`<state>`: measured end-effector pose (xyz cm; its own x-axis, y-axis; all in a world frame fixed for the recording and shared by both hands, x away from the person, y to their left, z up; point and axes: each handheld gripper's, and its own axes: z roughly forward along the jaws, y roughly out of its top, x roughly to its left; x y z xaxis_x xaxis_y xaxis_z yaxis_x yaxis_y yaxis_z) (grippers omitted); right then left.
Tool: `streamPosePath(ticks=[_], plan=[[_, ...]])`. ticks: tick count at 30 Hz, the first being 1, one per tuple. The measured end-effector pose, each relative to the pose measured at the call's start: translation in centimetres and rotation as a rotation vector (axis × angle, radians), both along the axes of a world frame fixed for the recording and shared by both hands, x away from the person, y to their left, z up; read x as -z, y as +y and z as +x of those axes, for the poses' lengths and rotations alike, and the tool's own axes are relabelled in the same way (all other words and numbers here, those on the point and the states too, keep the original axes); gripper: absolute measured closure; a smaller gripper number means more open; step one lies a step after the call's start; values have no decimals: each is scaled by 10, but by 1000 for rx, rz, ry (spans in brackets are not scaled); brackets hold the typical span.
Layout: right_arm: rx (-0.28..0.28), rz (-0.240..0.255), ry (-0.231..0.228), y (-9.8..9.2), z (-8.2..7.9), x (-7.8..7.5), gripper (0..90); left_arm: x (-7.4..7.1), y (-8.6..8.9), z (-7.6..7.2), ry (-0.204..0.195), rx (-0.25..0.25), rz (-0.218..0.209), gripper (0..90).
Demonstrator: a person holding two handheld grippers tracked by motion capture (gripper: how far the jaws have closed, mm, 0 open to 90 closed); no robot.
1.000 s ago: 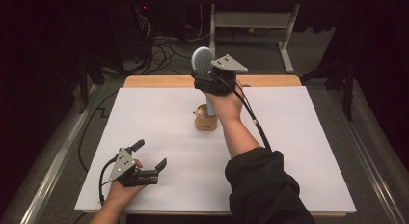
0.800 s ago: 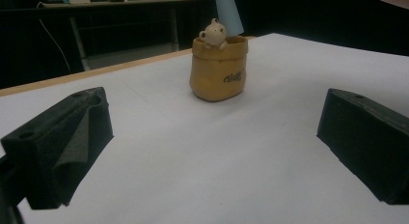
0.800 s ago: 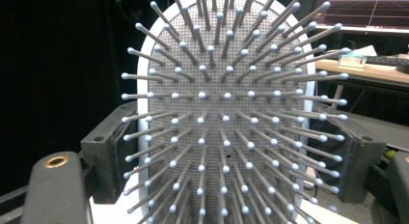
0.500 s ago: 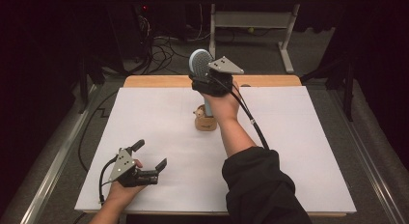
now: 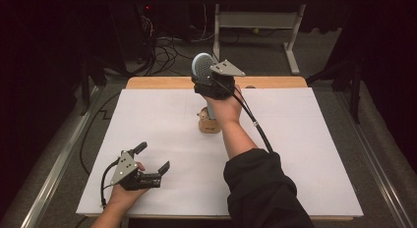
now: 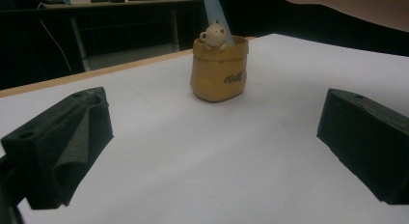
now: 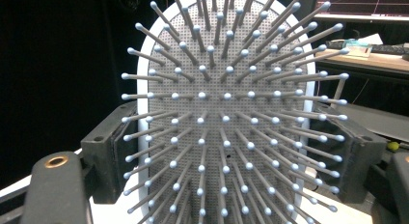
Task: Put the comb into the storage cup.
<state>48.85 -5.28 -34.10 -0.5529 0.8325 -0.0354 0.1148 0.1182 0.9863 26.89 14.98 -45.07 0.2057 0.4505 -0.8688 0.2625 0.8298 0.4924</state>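
1. Our right claw [image 5: 205,79] was closed on the hairbrush [image 5: 201,66], one black jaw pressed to each edge of its oval head.
2. Seen from the right gripper view, the hairbrush [image 7: 226,118] stood straight ahead of that claw, its grey cushion and ball-tipped bristles facing back at us between the two jaws.
3. Below our right claw the blue handle [image 5: 210,110] ran down into the small tan holder [image 5: 209,124], which stood on the white tabletop [image 5: 305,154] directly beneath the claw.
4. From the left gripper view we saw the same holder [image 6: 219,69] ahead of our left claw, upright, with a little bear figure [image 6: 214,35] on its rim and the blue handle [image 6: 215,11] rising out of it behind the bear.
5. Our left claw [image 5: 150,160] was open, its jaws spread wide with nothing between them.
6. That claw rested low on the tabletop near our edge, well apart from the holder and from our right claw.
7. A black cable [image 5: 253,121] trailed back from our right claw along the forearm toward the dark sleeve [image 5: 263,188].
8. Whether the handle touched the bottom of the holder we could not tell.
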Motion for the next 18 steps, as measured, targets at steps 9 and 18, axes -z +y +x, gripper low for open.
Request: streamPosePath(ticks=[9, 18], plan=[[-3, -32, 14, 2, -2, 8, 205, 1, -1, 0, -11, 6, 13, 1], [3, -40, 32, -1, -2, 19, 204, 2, -2, -1, 2, 10, 14, 1]])
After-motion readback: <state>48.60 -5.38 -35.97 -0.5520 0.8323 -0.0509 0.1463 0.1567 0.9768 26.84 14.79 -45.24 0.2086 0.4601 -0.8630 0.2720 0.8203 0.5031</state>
